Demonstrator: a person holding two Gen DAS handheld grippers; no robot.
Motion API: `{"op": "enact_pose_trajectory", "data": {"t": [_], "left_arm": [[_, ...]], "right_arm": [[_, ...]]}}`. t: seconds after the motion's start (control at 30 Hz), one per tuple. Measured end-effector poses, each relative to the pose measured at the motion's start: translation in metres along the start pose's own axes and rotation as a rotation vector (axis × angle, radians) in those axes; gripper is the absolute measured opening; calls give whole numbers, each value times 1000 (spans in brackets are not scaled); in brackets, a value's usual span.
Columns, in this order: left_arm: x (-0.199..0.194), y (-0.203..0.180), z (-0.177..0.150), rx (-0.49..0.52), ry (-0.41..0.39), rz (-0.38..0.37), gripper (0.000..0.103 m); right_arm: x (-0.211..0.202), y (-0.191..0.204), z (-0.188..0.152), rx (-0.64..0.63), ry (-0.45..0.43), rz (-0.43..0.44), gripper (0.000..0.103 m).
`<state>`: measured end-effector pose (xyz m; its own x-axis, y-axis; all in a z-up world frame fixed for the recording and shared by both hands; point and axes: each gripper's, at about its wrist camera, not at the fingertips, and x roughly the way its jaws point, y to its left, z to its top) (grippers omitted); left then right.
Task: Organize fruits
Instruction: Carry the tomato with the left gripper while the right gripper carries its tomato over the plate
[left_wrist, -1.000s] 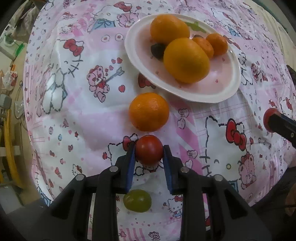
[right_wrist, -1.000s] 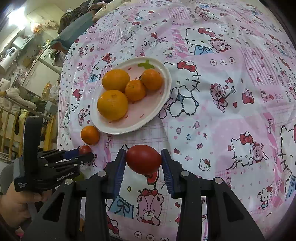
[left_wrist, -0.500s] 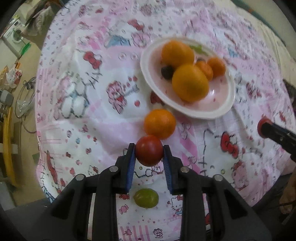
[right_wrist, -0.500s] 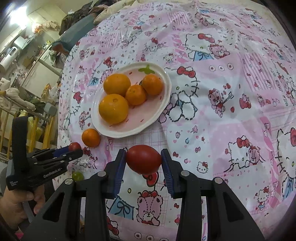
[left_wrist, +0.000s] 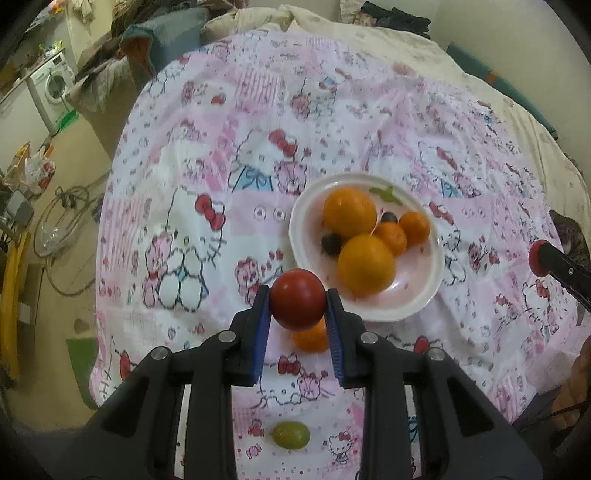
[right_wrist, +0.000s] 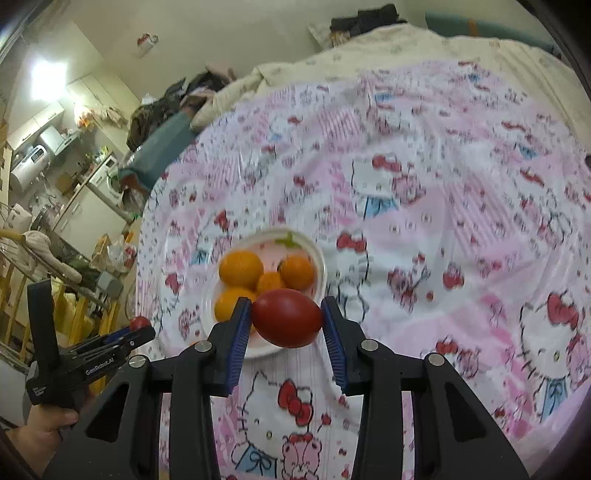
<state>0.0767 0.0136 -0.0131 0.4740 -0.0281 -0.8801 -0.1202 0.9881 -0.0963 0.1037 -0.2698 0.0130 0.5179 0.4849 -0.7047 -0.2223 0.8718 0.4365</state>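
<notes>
Your left gripper (left_wrist: 297, 309) is clamped on a small round red tomato (left_wrist: 297, 300), your right gripper (right_wrist: 286, 323) on an oval red tomato (right_wrist: 286, 323); both are carried above the cloth, with the white ceramic plate (left_wrist: 428, 295) of oranges just ahead, probably for dropping in.

Home, lived-in room. Bed with cream duvet (left_wrist: 369, 33) under pink cartoon-cat cloth (left_wrist: 332, 122), washing machine (left_wrist: 51, 88) at left, clothes piles (right_wrist: 155, 110), kitchen appliances on shelf (right_wrist: 33, 158), cluttered floor with cables (left_wrist: 62, 221).
</notes>
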Motion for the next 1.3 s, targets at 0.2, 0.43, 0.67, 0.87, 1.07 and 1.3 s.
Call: {"op": "enact_pose_trajectory", "data": {"t": [0.2, 0.43, 0.67, 0.87, 1.07, 1.3], "left_arm": [[7, 0, 16, -5, 23, -19, 25], [23, -4, 39, 27, 35, -24, 25], [47, 5, 57, -5, 62, -52, 25], [73, 8, 66, -47, 122, -116, 25], [98, -6, 63, -15, 188, -132, 25], [105, -10, 59, -19, 191, -132, 25]], "right_arm": [[9, 5, 16, -41, -10, -9, 41], [32, 7, 31, -58, 15, 9, 41], [61, 0, 42, -56, 71, 9, 41], [91, -6, 46, -41, 142, 35, 41], [117, -11, 37, 9, 237, 71, 41], [134, -11, 26, 26, 310, 74, 41]]}}
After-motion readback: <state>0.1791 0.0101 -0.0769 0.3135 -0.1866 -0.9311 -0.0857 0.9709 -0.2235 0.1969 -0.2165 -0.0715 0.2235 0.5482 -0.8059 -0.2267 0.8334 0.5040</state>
